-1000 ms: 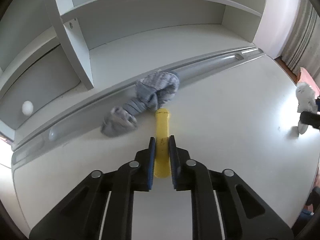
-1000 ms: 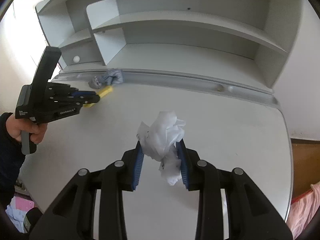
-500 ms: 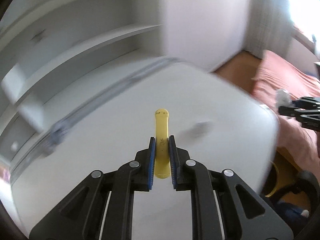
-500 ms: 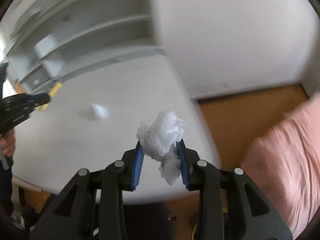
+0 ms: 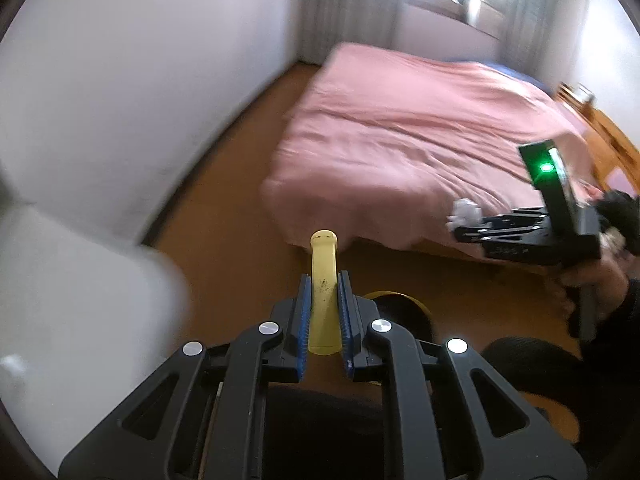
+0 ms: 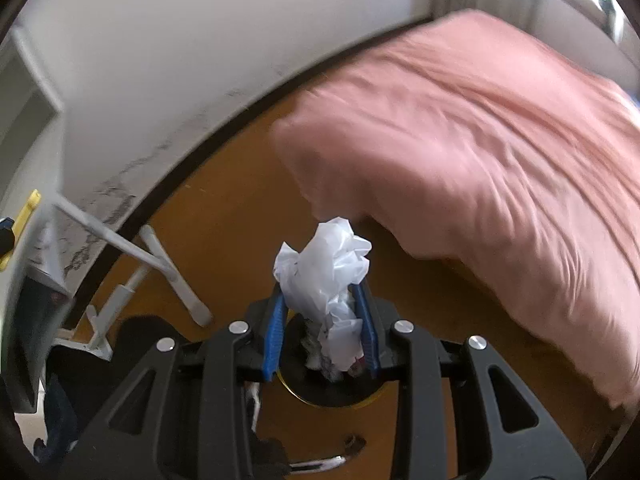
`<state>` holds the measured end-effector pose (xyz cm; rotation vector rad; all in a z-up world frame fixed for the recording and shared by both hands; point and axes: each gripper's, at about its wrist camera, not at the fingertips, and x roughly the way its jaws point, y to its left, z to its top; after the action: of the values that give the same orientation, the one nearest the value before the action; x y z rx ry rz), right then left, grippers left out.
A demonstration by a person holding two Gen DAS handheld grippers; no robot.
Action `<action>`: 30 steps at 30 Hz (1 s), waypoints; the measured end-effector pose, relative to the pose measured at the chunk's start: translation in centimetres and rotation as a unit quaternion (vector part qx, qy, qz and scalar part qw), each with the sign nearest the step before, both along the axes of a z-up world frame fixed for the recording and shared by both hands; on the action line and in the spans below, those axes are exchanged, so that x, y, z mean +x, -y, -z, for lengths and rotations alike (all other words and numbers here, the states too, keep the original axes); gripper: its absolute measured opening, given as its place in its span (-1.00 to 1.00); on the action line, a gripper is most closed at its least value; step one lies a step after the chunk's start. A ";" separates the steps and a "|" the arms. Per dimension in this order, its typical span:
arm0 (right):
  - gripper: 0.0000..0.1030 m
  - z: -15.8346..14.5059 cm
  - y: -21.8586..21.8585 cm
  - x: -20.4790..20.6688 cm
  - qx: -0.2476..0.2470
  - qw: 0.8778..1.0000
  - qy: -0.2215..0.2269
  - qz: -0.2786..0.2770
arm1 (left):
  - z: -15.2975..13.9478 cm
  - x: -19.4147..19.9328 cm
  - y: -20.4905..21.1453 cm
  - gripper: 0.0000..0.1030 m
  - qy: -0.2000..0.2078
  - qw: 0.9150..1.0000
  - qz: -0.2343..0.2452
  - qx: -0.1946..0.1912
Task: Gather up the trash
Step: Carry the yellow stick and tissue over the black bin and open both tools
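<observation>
- So the trash here is two bits. First one is a yellow banana-looking piece [image 5: 323, 276], pinched between the blue pads [image 5: 304, 320] of the left gripper [image 5: 323, 308]. It's clamped tight, with the rounded tip sticking out past the fingertips.
- Second bit is a crumpled white paper wad [image 6: 324, 276], squeezed in the right gripper [image 6: 320, 312]. The jaws are clenched on it from both sides and most of the wad bulges out above the pads.
- The left camera picks up that right gripper too, off at the right edge [image 5: 472, 226], with the wad [image 5: 464, 212] at its tip, a green light on its body and a dark sleeve [image 5: 612, 300] behind it.
- Right under the paper wad there's a dark round bin with a yellow rim [image 6: 344, 402], mostly hidden behind the gripper. From the left camera the same yellow-rimmed bin [image 5: 404, 300] peeks out just behind the banana piece.
- Both grippers are tilted down over an orange-brown floor [image 6: 224, 216].
- A bed with a pink cover [image 5: 420, 128] fills the right and back of both views, and a white wall [image 6: 160, 40] runs along the left.
- White desk edge [image 5: 80, 300] is blurry at the lower left of the left view, and some white tube frame legs [image 6: 172, 272] show in the right view.
</observation>
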<state>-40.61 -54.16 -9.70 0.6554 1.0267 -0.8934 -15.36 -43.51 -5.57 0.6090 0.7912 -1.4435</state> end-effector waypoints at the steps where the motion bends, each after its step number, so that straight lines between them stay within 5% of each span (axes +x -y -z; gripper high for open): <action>1: -0.37 1.2 0.3 -1.4 0.012 1.000 -0.003 0.009 | 1.2 -1.5 1.2 -0.76 0.000 1.000 0.013 0.011; 13: -0.37 9.8 0.3 -7.1 0.099 0.994 -0.032 0.026 | 14.9 -10.0 8.1 -0.76 -0.037 0.988 0.089 0.124; 30: -0.30 11.5 0.0 -6.4 0.123 0.992 -0.022 -0.016 | 17.2 -11.9 9.4 -0.75 -0.035 0.983 0.101 0.151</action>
<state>-47.01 -54.14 -21.16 0.8268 1.1948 -0.7629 -27.27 -52.90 -22.73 0.8955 1.0391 -1.5477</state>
